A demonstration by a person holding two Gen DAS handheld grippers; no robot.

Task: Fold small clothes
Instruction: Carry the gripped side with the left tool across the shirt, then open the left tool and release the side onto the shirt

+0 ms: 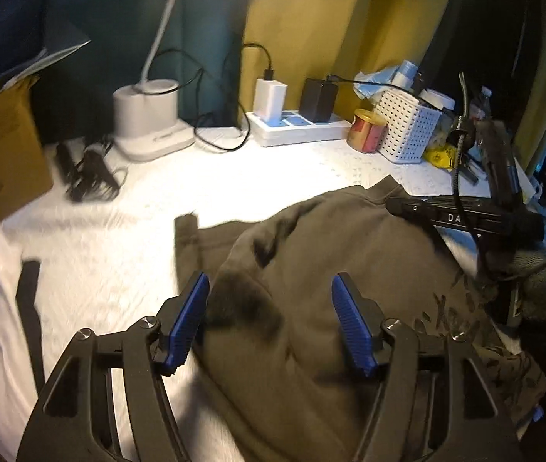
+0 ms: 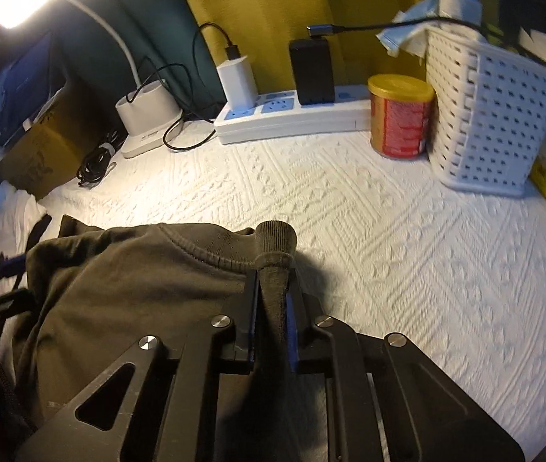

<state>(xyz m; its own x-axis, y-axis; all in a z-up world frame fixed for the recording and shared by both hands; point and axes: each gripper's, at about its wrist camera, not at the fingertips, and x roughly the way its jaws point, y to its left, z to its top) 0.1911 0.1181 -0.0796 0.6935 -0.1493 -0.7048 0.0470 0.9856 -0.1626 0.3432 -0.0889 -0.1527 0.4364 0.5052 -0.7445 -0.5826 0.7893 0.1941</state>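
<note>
**Right clamped on cuff, left open over the body**

Your right gripper (image 2: 273, 288) is closed on the ribbed cuff (image 2: 276, 239) of the olive sweatshirt (image 2: 126, 281) — the sleeve fabric runs back between the jaws and the cuff end sticks out past the tips. In the left wrist view your left gripper (image 1: 271, 321) is spread wide, blue pads (image 1: 188, 321) apart, nothing between them; it hangs over the bunched body of the sweatshirt (image 1: 330, 269). Can't tell if the pads touch the cloth.

The sweatshirt lies crumpled on the white textured bedspread (image 2: 388, 231), neckline (image 2: 195, 254) facing the back wall, one sleeve end (image 1: 186, 227) lying flat to the left.

Along the back edge, well apart from the garment: lamp base (image 2: 149, 115), power strip (image 2: 292, 115) with a white charger (image 2: 236, 79) and a black adapter (image 2: 311, 71) plugged in, red can with gold lid (image 2: 400, 115) just beside the white perforated basket (image 2: 492, 115). Cardboard box (image 2: 37, 154) at far left, coiled black cable (image 2: 97, 163) next to it.
</note>
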